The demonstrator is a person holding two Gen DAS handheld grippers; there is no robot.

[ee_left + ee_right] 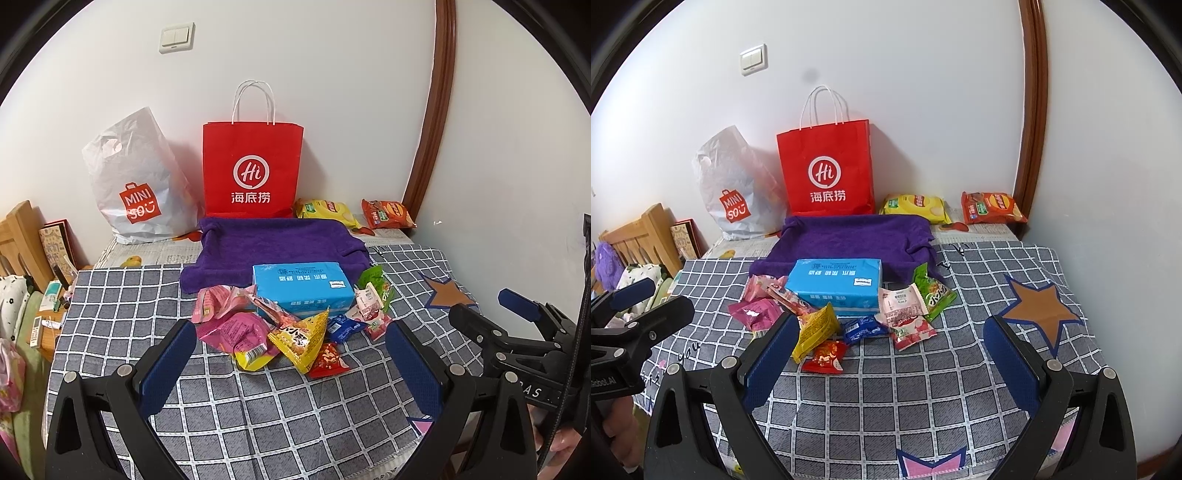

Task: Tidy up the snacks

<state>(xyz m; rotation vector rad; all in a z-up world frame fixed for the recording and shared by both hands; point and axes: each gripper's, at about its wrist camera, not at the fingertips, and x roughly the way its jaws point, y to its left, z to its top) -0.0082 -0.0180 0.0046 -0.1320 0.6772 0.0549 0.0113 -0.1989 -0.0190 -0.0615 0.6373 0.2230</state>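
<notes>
Snacks [291,332] sit piled on the checked cloth [258,417] by the tissue pack [303,286], light crinkly slippery packets we'd pinch by a sealed edge, both grippers' fingers [168,369] wide and empty.

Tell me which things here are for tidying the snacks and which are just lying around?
For the job: the small snack packets, yellow chip bag, orange chip bag, red paper bag, white plastic bag.

Just lying about: blue tissue pack, purple towel, light switch.
</notes>
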